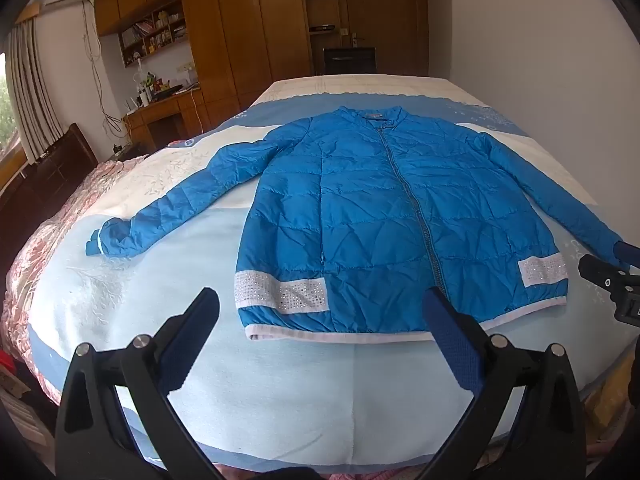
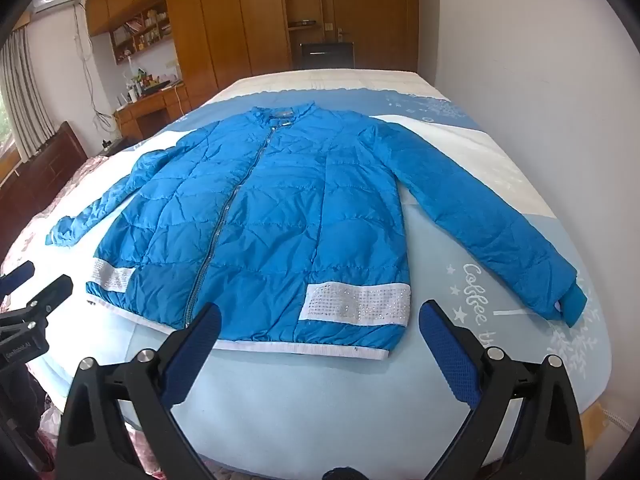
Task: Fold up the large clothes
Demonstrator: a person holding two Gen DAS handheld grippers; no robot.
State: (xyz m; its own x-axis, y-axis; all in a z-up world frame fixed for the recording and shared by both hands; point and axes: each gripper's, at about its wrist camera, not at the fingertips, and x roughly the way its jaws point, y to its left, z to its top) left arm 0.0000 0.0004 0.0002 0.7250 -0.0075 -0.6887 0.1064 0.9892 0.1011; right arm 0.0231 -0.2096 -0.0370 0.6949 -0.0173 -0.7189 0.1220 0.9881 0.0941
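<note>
Blue jacket (image 1: 384,216) lies flat (zipped) on the bed (image 1: 280,392).

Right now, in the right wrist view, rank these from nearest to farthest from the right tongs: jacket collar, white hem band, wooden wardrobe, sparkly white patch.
1. White hem band, just ahead of the right tongs.
2. Sparkly white patch, slightly beyond, toward the right.
3. Jacket collar, at the garment's far end.
4. Wooden wardrobe, against the back wall.

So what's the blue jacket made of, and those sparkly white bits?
The jacket looks like thin, slightly shiny synthetic shell, probably nylon or polyester, over light padding: stitched quilt lines and crinkly creases. The white bands look like knitted fabric dotted with tiny glinting studs.
</note>
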